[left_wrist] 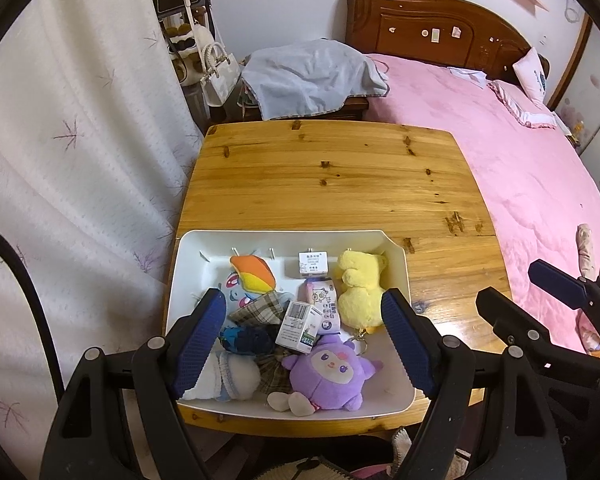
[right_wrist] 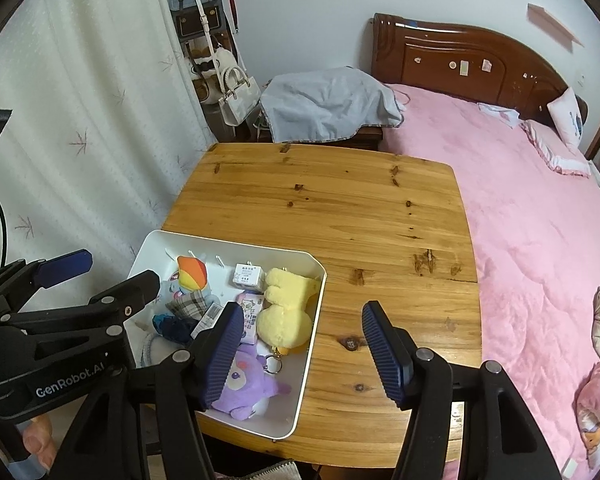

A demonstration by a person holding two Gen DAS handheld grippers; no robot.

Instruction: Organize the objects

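A white tray (left_wrist: 396, 248) sits at the near left of the wooden table (left_wrist: 320, 176). It holds a purple plush (left_wrist: 328, 372), a yellow plush (left_wrist: 360, 292), an orange-and-blue plush (left_wrist: 252, 276), small boxes (left_wrist: 298, 322), plaid cloth (left_wrist: 260, 308) and white socks (left_wrist: 232, 376). My left gripper (left_wrist: 304, 340) is open and empty, hovering above the tray. My right gripper (right_wrist: 304, 356) is open and empty above the tray's right rim (right_wrist: 314, 328) and the table (right_wrist: 340, 208). In the right wrist view the purple plush (right_wrist: 248, 388) and yellow plush (right_wrist: 286, 304) show.
A pink bed (left_wrist: 520, 152) runs along the table's right side. A white curtain (left_wrist: 60, 140) hangs to the left. A nightstand under a grey cloth (left_wrist: 312, 76) stands behind the table, with hanging bags (left_wrist: 216, 72) beside it.
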